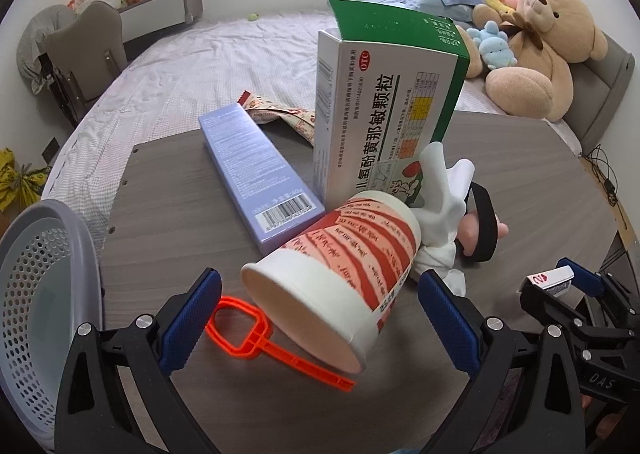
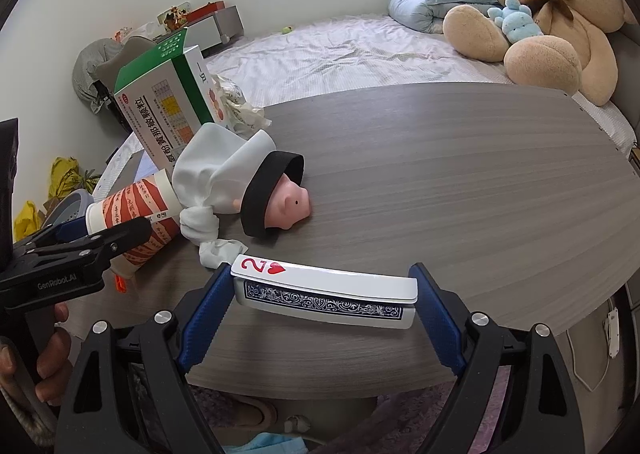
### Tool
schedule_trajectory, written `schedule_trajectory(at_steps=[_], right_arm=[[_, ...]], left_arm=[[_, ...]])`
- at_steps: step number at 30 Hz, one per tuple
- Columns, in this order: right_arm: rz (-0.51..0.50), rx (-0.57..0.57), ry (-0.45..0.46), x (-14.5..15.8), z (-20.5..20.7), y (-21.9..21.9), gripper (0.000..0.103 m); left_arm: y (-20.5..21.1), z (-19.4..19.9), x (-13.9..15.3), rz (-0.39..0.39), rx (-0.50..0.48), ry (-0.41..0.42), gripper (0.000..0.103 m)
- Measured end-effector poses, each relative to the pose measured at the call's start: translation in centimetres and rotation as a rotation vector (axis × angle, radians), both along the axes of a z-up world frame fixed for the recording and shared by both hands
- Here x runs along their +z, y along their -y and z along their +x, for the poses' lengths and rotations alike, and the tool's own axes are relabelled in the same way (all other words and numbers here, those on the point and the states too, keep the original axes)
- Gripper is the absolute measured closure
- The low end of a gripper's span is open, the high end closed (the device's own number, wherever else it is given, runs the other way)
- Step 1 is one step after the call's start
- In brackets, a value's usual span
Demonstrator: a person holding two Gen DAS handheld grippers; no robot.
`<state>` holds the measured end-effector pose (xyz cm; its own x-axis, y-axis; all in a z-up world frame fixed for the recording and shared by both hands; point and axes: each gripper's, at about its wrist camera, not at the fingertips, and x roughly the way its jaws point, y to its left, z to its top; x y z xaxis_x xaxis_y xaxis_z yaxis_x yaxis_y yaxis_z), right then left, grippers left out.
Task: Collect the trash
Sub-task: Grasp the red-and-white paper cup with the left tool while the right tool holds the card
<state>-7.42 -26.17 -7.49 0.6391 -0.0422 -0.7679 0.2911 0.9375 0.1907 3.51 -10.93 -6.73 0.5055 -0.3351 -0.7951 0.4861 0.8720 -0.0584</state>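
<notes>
Trash mostly remains on the table (image 2: 440, 158): right gripper (image 2: 324, 290) clamps playing cards (image 2: 324, 286), left gripper (image 1: 320, 318), wide open, straddles a paper cup (image 1: 340, 278) beside the basket (image 1: 40, 294).

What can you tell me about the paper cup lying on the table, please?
The paper cup is white card with red stripes carrying printed text and a plain white band at the rim. It lies tipped on its side on the grey wood-grain table, empty, its open mouth facing the left claw, whose blue pads stand on either side without pressing it. It lies over an orange plastic strip and touches the lilac box.
</notes>
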Motion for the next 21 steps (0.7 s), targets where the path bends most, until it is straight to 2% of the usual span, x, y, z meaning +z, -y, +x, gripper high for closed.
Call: schedule_trajectory(at_steps=[4, 6, 7, 21], right_arm=[[0.004, 0.000, -0.002, -0.2, 0.1, 0.1, 0.019], [0.004, 0.000, -0.003, -0.2, 0.2, 0.1, 0.019], [0.005, 0.000, -0.003, -0.2, 0.2, 0.1, 0.019], [0.000, 0.019, 0.016, 0.5, 0.0, -0.4, 0.019]], left_arm=[[1.0, -0.3, -0.1, 0.034, -0.013, 0.020, 0.010], [1.3, -0.7, 0.1, 0.041, -0.027, 0.033, 0.020], [1.3, -0.7, 0.1, 0.043, -0.031, 0.031, 0.022], [-0.9, -1.7, 2.5, 0.003, 0.036, 0.074, 0.023]])
